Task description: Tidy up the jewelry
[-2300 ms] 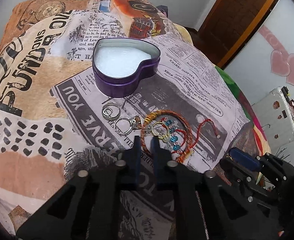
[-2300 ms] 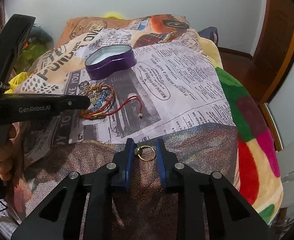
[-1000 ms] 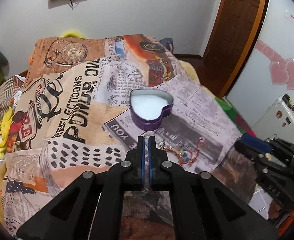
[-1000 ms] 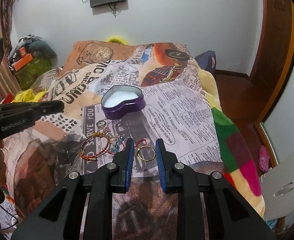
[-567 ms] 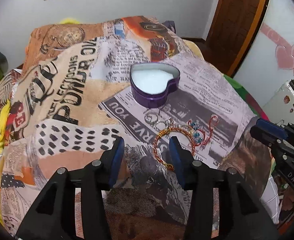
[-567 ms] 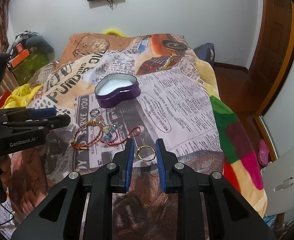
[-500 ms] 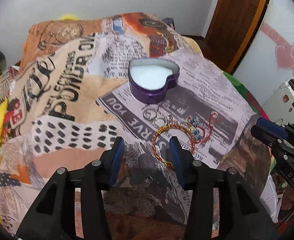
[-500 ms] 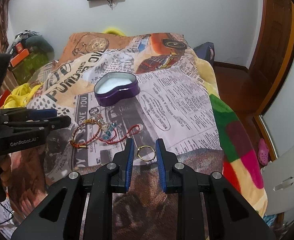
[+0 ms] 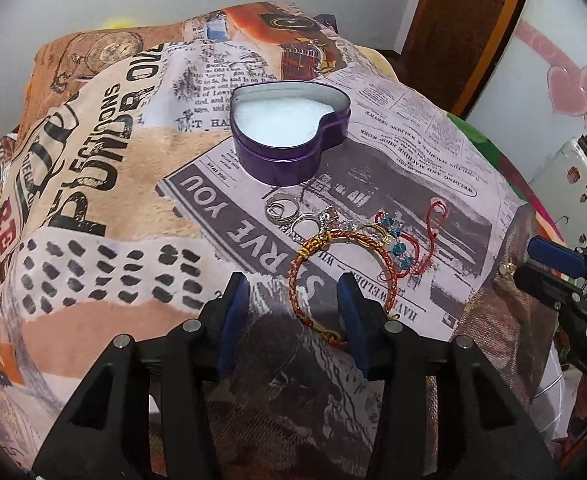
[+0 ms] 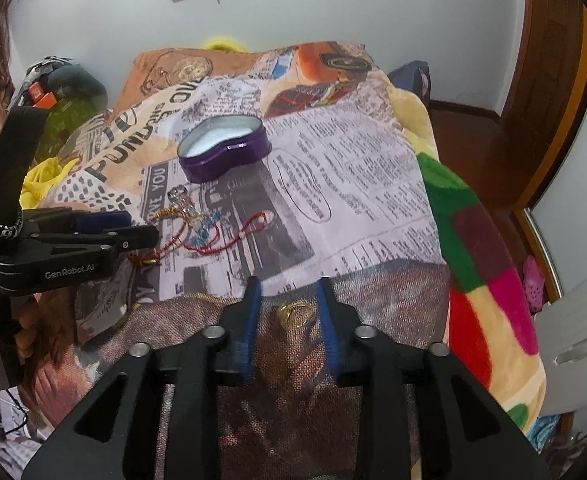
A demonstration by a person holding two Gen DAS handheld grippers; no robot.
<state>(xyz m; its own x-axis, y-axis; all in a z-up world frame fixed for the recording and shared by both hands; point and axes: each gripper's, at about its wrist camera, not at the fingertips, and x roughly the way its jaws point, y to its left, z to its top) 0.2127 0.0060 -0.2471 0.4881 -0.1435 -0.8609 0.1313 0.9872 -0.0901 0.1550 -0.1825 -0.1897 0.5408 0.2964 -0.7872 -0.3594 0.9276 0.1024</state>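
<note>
Item: jewelry heap on a newspaper-print blanket (image 9: 93, 184) covering a bed, comprising silver rings (image 9: 283, 210), an orange-red braided bangle (image 9: 313, 276), a red thread bracelet with blue beads (image 9: 407, 248), all lying just in front of an open purple heart-shaped tin (image 9: 289, 136) with white lining. A separate gold ring (image 10: 295, 312) lay on the blanket between the opening jaws of the right tool (image 10: 289, 300), untouched by them. The left tool (image 9: 291, 300) stood open and empty, jaws straddling the bangle's near edge.

Glossy purple metal tin (image 9: 293, 160) lined with what looks like white foam, on soft printed blanket (image 9: 105, 184).
</note>
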